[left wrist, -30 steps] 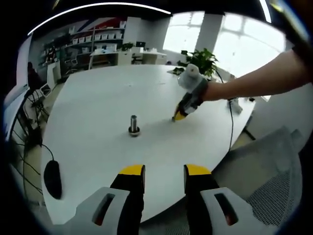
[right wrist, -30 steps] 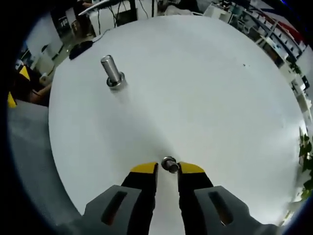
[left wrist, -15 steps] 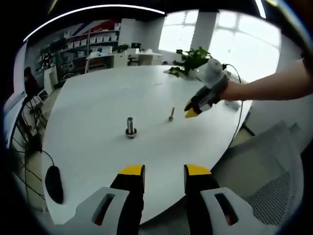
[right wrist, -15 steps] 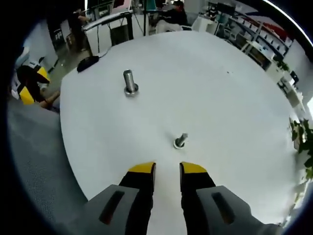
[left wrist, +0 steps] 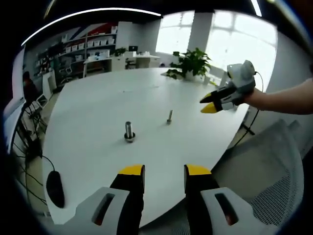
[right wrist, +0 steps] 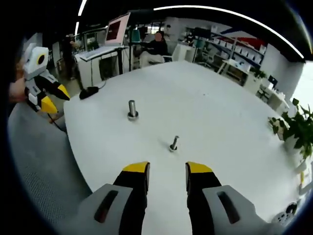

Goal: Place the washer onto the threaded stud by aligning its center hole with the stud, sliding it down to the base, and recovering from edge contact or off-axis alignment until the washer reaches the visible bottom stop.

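Both tongs stand with their jaws apart and nothing between them: my left tongs hang near the desk's near edge in the left gripper view, and my right tongs hang over the desk in the right gripper view, each raised well clear of the surface. Just beyond the right tongs, a small upright piece stands on the desk with a wider ring at its foot; I judge this to be the thinner stud with the washer low on it, though the ring is too small for me to tell whether it sits flat at the base. Farther off and to the left stands a thicker stud on its own collar, well apart from the small one. From the left gripper view the same pair reads as the thick post nearer and the slim one beyond it. If the washer is seated, the step in hand is a check, so I would bring the right tongs lower and closer along the stud's axis to look before touching. If it rides tilted, I would nudge the high edge with one jaw tip, lightly, so the slim stud does not topple.
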The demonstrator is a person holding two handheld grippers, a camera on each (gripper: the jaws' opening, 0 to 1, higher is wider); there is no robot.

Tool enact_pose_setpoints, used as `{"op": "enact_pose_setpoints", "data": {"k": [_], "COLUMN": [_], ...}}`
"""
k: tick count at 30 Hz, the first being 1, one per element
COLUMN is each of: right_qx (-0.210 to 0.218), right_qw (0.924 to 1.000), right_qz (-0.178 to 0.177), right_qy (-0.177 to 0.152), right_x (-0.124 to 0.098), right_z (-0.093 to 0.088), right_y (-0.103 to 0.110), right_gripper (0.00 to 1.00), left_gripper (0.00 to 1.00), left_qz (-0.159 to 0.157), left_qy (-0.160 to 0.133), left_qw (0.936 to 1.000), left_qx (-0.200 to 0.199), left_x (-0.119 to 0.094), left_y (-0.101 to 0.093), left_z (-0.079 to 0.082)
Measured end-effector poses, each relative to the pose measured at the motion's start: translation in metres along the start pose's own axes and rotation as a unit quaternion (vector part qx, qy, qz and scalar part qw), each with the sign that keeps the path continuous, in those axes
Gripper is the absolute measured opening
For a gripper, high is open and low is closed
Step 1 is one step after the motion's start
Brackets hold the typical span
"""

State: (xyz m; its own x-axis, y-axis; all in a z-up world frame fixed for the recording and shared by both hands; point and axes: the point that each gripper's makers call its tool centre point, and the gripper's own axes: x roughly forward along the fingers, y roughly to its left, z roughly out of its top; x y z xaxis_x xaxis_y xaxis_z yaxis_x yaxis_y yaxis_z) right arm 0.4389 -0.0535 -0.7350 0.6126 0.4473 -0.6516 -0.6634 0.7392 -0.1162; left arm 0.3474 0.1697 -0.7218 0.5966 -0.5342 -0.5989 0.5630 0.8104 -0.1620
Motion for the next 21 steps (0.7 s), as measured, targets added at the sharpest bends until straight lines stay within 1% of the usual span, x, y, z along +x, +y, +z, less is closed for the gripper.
{"op": "enact_pose_setpoints", "data": {"k": [1, 3, 5, 6, 10, 13, 15, 16, 21], "right_qx": [0.004, 0.010, 0.002, 0.009, 0.019, 0.027, 0.040, 0.049, 0.065], "right_qw": [1.0000, 0.9993, 0.9974, 0.9970, 0.9958, 0.9957, 0.9953, 0.9950, 0.9924], "right_qz": [0.000, -0.008, -0.022, -0.021, -0.025, -0.029, -0.028, -0.024, -0.034], "right_qy": [-0.003, -0.034, -0.069, -0.074, -0.087, -0.084, -0.083, -0.084, -0.099], "right_x": [-0.002, -0.011, -0.023, -0.026, -0.038, -0.042, -0.045, -0.049, -0.064], "right_z": [0.000, 0.008, 0.019, 0.021, 0.021, 0.014, 0.010, 0.011, 0.016], "right_y": [0.001, 0.002, 0.002, 0.004, 0.010, 0.011, 0.011, 0.013, 0.008], "right_gripper": [0.33, 0.32, 0.31, 0.32, 0.34, 0.35, 0.36, 0.36, 0.36], "left_gripper": [0.30, 0.31, 0.32, 0.32, 0.32, 0.32, 0.32, 0.32, 0.32], "left_qz": [0.001, -0.001, -0.004, -0.004, -0.003, -0.002, -0.003, -0.003, -0.004], "left_qy": [-0.001, -0.009, -0.032, -0.035, -0.031, -0.035, -0.041, -0.042, -0.048], "left_qw": [1.0000, 1.0000, 0.9994, 0.9993, 0.9995, 0.9994, 0.9991, 0.9991, 0.9987], "left_qx": [0.001, -0.002, -0.010, -0.008, -0.005, -0.006, -0.011, -0.013, -0.014], "left_x": [0.000, -0.001, -0.003, -0.004, -0.003, -0.004, -0.005, -0.005, -0.006], "left_y": [0.000, 0.000, -0.002, -0.002, -0.001, -0.001, 0.000, 0.000, -0.001], "left_z": [0.001, 0.004, 0.013, 0.014, 0.012, 0.014, 0.016, 0.016, 0.019]}}
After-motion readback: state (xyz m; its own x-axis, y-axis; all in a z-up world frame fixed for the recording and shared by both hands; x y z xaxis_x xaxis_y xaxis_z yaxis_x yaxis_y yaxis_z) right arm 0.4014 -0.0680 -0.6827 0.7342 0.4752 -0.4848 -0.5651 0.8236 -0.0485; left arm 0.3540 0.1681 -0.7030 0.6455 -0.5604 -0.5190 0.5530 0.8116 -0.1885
